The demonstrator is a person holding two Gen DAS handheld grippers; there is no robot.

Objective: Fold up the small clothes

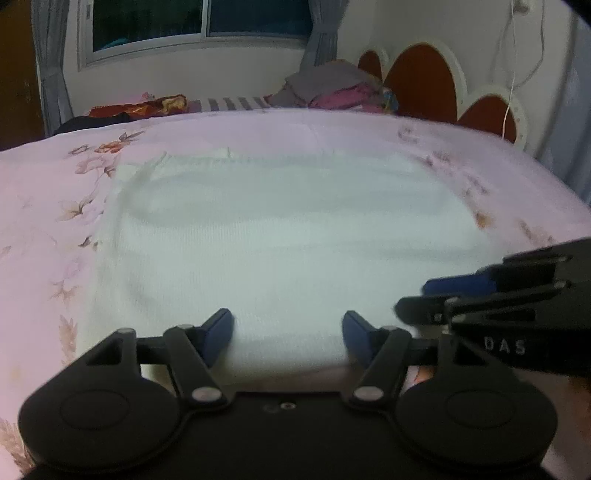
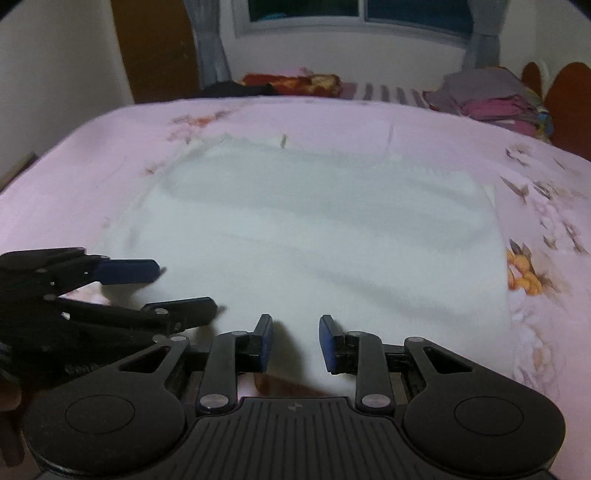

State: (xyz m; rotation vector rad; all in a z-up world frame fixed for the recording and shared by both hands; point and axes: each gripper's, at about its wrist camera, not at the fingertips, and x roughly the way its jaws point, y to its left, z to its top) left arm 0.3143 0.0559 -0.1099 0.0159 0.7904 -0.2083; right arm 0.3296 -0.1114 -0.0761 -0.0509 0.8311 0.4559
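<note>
Left claw (image 1: 288, 334) and right claw (image 2: 295, 341) both stand open at the bottom centre of their frames, gripping nothing. Each sits at the near hem of the white garment (image 1: 280, 236), spread flat mid-frame on the floral bed (image 1: 48, 192), apparently positioned to pinch that edge for a fold.

Ahead of you lies a bed with a pink floral sheet (image 1: 55, 192), printed with pale flowers and one orange bloom (image 2: 522, 271) near its right edge. At the far side you have a stack of folded clothes (image 1: 332, 88) in grey and magenta, a striped cloth (image 1: 232, 102) beside it, then a red and yellow patterned fabric (image 1: 147, 105) and something dark (image 1: 92, 121) further left. Behind them a window (image 1: 199, 22) sits between grey curtains (image 1: 51, 62). A scalloped orange headboard (image 1: 424, 81) stands to the right, with a white cable (image 1: 511, 85) hanging over it.
</note>
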